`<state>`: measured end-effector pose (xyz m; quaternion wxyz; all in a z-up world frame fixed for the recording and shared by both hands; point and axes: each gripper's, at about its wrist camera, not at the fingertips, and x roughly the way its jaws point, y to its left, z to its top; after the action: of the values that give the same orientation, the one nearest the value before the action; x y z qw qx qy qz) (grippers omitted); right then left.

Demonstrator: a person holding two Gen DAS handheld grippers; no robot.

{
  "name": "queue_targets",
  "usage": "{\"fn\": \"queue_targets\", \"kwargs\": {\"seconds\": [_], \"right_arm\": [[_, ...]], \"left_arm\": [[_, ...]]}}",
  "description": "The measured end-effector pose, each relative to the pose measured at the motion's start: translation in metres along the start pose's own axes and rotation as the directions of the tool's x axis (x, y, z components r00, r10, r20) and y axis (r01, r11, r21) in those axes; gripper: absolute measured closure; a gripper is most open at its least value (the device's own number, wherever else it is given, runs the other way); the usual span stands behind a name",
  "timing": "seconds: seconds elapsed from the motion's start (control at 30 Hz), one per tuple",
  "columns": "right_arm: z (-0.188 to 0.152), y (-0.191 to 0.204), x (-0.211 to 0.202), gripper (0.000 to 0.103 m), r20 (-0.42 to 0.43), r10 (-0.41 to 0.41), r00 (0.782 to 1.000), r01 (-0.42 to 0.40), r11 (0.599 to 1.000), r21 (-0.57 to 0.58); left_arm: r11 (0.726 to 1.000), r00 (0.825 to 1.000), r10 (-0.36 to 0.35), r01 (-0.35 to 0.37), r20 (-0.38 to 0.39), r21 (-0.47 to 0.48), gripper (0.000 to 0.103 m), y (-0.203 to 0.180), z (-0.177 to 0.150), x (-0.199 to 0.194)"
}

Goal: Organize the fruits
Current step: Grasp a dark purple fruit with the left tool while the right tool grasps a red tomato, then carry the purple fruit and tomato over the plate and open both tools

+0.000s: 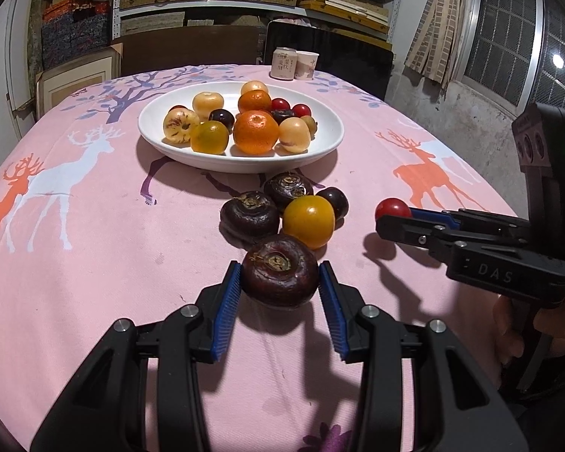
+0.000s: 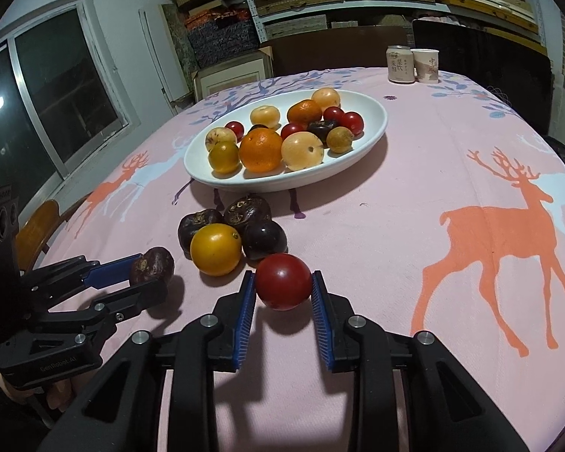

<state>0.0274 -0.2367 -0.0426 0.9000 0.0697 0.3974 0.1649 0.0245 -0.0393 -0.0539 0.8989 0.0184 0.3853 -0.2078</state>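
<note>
My left gripper (image 1: 280,277) is shut on a dark water chestnut (image 1: 280,275), held just above the pink tablecloth; it also shows in the right wrist view (image 2: 152,263). My right gripper (image 2: 283,282) is shut on a red cherry tomato (image 2: 283,280), seen from the left wrist view too (image 1: 393,209). Between them and the plate lie two more water chestnuts (image 1: 249,215), a yellow tomato (image 1: 309,221) and a dark plum (image 1: 333,200). A white oval plate (image 1: 320,150) further back holds oranges, pale fruits, red tomatoes and dark fruits.
A drink can (image 1: 284,62) and a paper cup (image 1: 307,64) stand at the table's far edge. Chairs and shelves of boxes are behind the table. A window is at the right in the left wrist view.
</note>
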Motion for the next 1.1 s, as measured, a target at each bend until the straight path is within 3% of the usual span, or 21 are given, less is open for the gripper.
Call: {"fn": "queue_targets", "kwargs": {"seconds": [0.47,0.8,1.1], "right_arm": [[0.003,-0.001,-0.006,0.073,0.02,0.004,1.0,-0.004,1.0,0.003],[0.031,0.002,-0.03,0.073,0.082,0.006,0.997,-0.004,1.0,-0.022],[0.063,-0.001,-0.035,0.073,0.112,0.005,0.994,0.0,0.999,-0.038]], "left_arm": [[1.0,0.999,0.029,-0.029,0.014,0.002,0.062,0.002,0.006,-0.008],[0.998,0.995,0.062,-0.064,0.082,0.025,0.062,0.002,0.039,-0.026],[0.993,0.987,0.109,-0.115,0.116,0.039,0.062,0.007,0.071,-0.019]]}}
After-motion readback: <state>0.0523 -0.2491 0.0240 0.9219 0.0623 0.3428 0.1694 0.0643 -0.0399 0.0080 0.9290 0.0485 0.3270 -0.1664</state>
